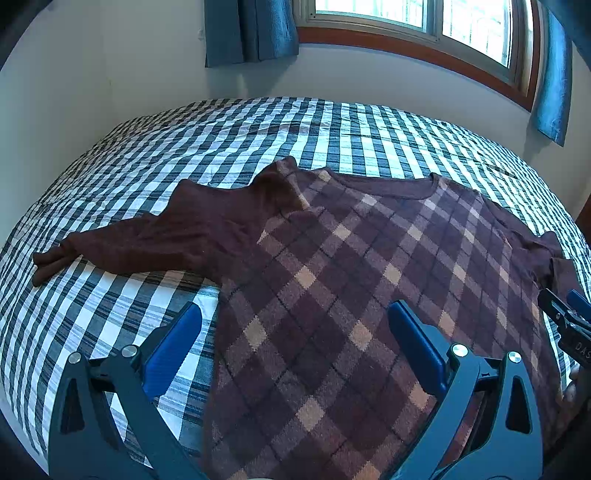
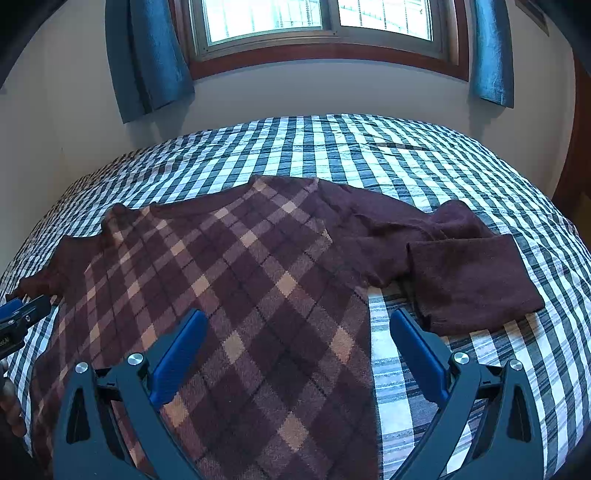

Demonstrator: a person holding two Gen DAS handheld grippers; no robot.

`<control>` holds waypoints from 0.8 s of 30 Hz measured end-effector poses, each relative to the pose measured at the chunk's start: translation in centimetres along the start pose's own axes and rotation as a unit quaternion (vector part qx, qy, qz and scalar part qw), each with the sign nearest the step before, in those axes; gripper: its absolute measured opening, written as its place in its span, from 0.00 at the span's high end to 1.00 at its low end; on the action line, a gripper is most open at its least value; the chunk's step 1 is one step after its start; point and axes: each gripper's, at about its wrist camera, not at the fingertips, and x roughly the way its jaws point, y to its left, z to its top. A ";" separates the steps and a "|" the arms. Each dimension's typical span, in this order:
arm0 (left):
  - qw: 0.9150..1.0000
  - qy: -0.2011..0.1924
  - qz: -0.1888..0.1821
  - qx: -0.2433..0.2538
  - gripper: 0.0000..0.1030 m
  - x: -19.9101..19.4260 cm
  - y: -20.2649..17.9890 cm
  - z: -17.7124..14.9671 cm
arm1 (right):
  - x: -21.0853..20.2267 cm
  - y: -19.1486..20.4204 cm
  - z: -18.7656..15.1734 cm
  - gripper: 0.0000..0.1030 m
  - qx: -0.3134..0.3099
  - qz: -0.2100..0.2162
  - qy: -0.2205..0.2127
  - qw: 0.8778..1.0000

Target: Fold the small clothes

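Blue-padded fingers of the left tool [image 1: 295, 347] fill the bottom of the left wrist view, spread wide with nothing between them; one finger hangs over the bed, the other over the sweater. The right tool [image 2: 295, 350] is likewise wide open and empty in its own view, straddling the sweater's other side edge.

Just ahead of both tools lies the sweater [image 1: 351, 258], spread flat on the bed [image 1: 184, 147], hem toward the cameras and collar toward the window [image 2: 317, 18] at the top of the frame. Its long axis runs straight away from the tools.

Each tool is nearer one side. The left sleeve [image 1: 147, 240] stretches out long toward the left edge of the left view, while the right sleeve [image 2: 472, 273] lies doubled back on itself at the right of the right view. So the sleeves look like the next fold, each by its own tool.

The body is a soft, fuzzy knit in a diagonal maroon-and-tan check; the sleeves are plain maroon. The bed cover is a wrinkled dark-and-white check.
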 end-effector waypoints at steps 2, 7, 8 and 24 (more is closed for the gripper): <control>1.000 0.001 0.000 0.000 0.02 0.0 0.0 0.0 | 0.0 0.0 0.0 0.04 0.000 0.000 0.000 1.000; 1.000 0.002 0.001 0.000 0.02 0.0 0.0 0.0 | 0.0 0.0 0.0 0.04 0.000 0.000 0.001 1.000; 1.000 0.002 0.001 0.000 0.02 0.0 0.0 0.0 | 0.1 0.0 -0.1 0.04 0.000 0.000 0.001 1.000; 1.000 0.008 0.003 0.001 0.02 0.1 0.2 -0.2 | 0.3 0.1 -0.1 0.04 -0.003 -0.001 0.007 1.000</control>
